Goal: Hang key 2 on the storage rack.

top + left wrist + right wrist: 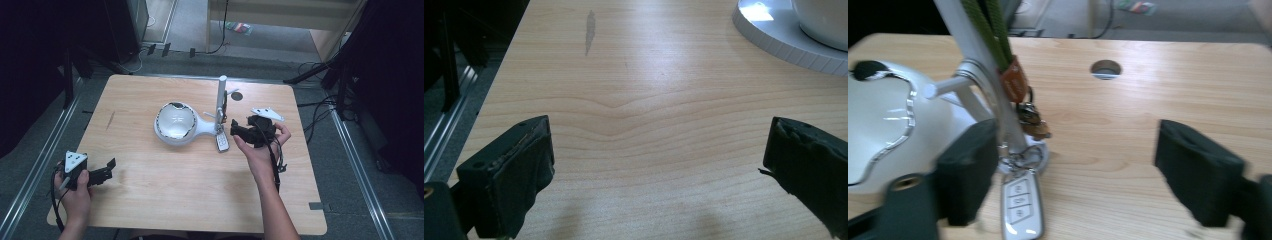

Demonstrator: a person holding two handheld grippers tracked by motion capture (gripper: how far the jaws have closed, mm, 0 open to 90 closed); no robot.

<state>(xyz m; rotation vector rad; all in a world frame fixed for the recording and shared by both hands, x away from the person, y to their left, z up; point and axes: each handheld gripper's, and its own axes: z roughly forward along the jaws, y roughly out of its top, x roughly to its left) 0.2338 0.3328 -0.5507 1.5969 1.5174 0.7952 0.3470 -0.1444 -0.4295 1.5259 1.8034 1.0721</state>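
Table (150, 200) w/ white stand (176, 123) mid-top, post (221, 95) upright; key fob (222, 143) hangs off post by a strap, lying on the wood at its foot, long axis toward the person, ring end at post. Right gripper (235, 130), jaws apart, just beside fob, nothing grabbed yet, so prob early; left gripper (107, 169) open, idle near left corner.
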